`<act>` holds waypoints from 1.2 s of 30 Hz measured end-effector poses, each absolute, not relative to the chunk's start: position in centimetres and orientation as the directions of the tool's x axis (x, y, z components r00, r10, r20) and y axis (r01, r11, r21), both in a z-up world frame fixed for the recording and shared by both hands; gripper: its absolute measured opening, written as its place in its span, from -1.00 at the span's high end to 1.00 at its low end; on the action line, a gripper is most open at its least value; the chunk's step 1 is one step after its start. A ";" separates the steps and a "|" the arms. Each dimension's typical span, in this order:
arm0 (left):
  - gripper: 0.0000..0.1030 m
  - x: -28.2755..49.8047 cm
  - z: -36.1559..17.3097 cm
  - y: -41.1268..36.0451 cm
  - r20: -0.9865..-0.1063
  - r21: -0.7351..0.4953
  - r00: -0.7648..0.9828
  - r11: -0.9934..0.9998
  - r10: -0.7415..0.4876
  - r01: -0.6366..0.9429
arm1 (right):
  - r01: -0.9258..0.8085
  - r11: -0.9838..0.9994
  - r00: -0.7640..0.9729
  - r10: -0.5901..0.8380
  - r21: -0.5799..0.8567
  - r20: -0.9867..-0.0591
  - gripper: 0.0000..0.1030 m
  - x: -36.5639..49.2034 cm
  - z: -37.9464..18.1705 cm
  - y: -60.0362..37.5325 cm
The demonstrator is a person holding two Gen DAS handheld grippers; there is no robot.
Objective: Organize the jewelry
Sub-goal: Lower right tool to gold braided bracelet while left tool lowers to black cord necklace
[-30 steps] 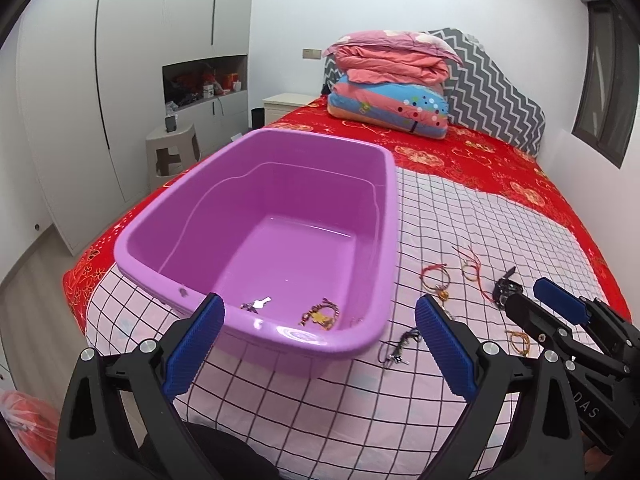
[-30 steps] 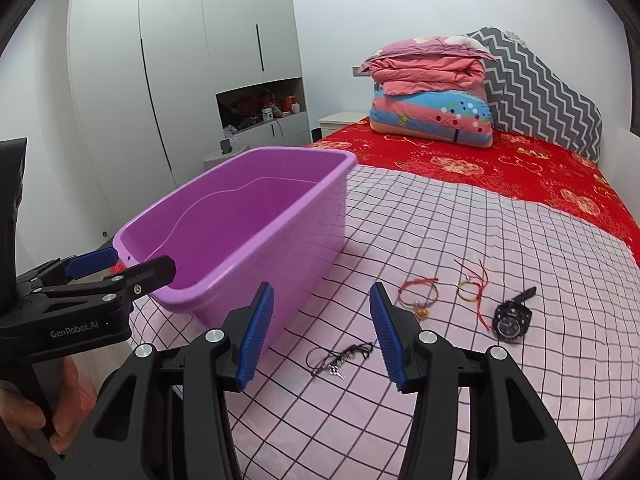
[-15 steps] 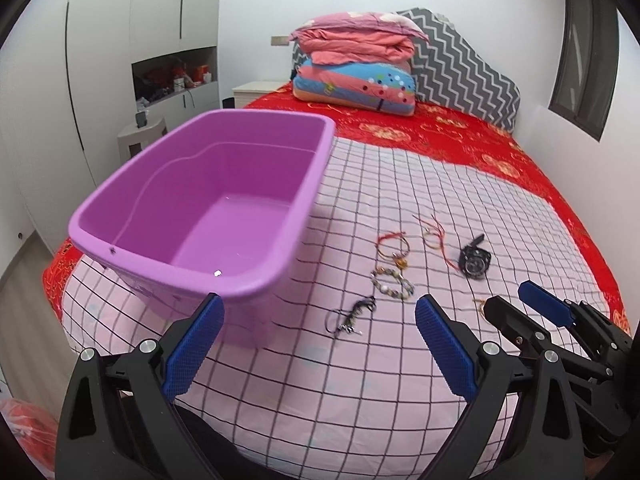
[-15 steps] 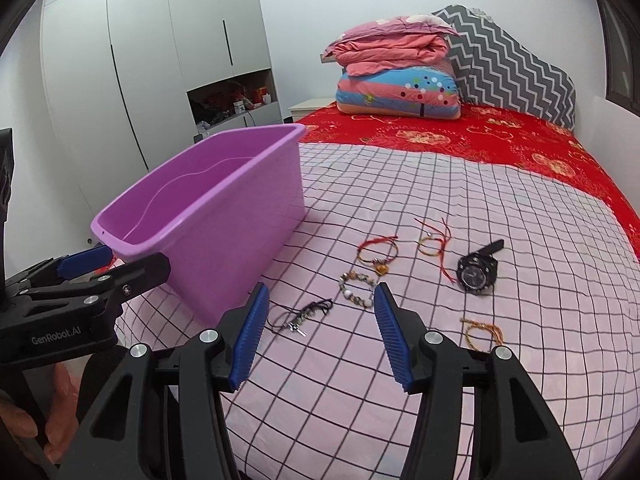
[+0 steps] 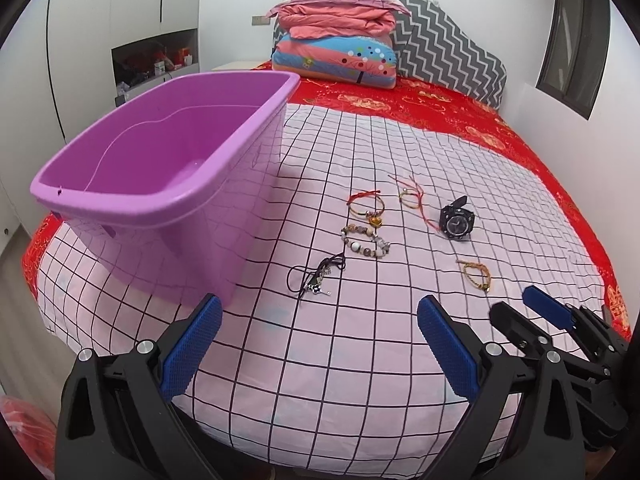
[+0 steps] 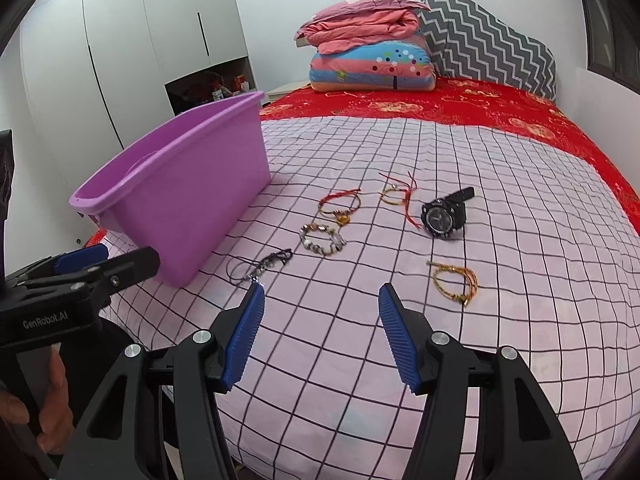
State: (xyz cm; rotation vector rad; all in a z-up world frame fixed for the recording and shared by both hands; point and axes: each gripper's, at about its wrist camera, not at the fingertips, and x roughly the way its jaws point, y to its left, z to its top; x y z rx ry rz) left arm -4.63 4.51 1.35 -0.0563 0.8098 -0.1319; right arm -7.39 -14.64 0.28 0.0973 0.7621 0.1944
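Observation:
Several pieces lie on the checked sheet right of the purple tub [image 5: 224, 248]: a black cord necklace [image 5: 316, 276], a beaded bracelet [image 5: 365, 242], a red cord bracelet [image 5: 366, 206], a gold-and-red string bracelet [image 5: 412, 196], a black watch [image 5: 456, 222] and a gold braided bracelet [image 5: 476, 274]. My left gripper [image 5: 318, 308] hangs open just short of the necklace, holding nothing. My right gripper [image 6: 322, 288] hovers in front of the beaded bracelet [image 6: 323, 240], between the necklace [image 6: 260, 266] and the braided bracelet [image 6: 454, 282]. Its jaws are opening with nothing between them.
The tub [image 6: 192, 200] stands at the bed's left edge, its floor hidden from here. Folded quilts [image 5: 336, 40] and a zigzag pillow [image 5: 448, 52] lie at the head of the red bed. A white wardrobe [image 6: 132, 60] lines the left wall. A hand [image 6: 44, 412] holds the left gripper.
Both grippers have swung right, away from the tub, and come down toward the jewelry on the sheet. The tub's floor has dropped out of sight. The right jaws stand a little wider.

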 end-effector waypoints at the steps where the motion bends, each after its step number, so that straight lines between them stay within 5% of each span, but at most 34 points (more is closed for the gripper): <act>1: -0.87 -4.6 1.1 4.6 -0.718 -0.101 0.683 0.991 -0.136 0.091 | -0.136 0.979 0.705 0.205 0.155 -0.679 -0.11 -7.4 0.0 -14.8; 36: -0.87 4.5 -10.0 0.2 -0.817 -0.065 0.564 0.991 -0.121 0.118 | 0.093 0.993 0.618 0.004 0.078 -0.786 -0.11 0.6 -10.2 -23.8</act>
